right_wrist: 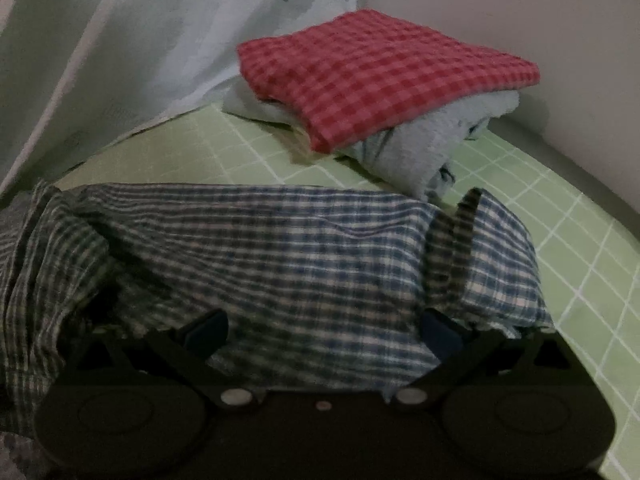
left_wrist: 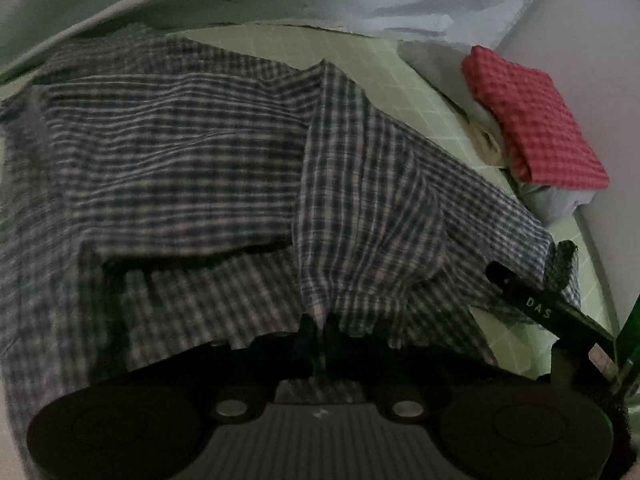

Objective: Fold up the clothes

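Shirt (left_wrist: pixel 240 152): soft, limp; my left claw (left_wrist: pixel 320 332) clamps its hem, right claw (right_wrist: pixel 324 332) spread, straddling cloth.

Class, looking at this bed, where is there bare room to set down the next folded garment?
Free: the green grid sheet between the blue plaid shirt and the folded red gingham cloth, and right of the shirt. Crowded: the stack under the red cloth and the shirt-covered near side.

— Any writing to read here?
— Only the white letters "DAS" on the black bar (left_wrist: pixel 538 307) at the lower right of the left wrist view.
— Anything in the other view?
— No lettering there.
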The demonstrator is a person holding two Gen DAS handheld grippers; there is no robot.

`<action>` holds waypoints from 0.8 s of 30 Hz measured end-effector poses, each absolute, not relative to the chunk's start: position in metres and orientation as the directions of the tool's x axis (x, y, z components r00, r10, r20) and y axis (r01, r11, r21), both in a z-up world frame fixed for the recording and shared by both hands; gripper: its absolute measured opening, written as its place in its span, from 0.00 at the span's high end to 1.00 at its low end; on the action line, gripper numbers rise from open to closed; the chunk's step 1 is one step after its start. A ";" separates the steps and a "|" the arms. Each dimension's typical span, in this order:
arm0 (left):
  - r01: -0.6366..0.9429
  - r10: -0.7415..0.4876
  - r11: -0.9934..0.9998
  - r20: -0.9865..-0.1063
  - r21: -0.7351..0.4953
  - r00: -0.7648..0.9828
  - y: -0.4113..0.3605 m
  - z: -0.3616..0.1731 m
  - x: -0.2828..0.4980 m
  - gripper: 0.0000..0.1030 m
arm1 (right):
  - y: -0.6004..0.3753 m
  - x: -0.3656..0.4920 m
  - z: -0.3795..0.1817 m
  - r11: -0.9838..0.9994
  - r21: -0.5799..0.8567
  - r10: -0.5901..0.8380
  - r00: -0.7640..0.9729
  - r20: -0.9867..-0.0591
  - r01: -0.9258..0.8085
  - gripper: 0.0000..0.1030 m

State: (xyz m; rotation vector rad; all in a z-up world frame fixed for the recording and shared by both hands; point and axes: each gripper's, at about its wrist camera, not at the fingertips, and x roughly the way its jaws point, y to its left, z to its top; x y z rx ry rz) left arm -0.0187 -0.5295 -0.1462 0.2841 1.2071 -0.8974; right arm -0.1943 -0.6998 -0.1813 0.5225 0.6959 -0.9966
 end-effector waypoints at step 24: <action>0.475 -0.542 0.774 -0.827 -0.420 0.152 -0.337 -0.095 -0.090 0.96 | -0.540 -0.186 -0.130 0.779 0.087 -0.403 0.603 -0.688 0.620 0.00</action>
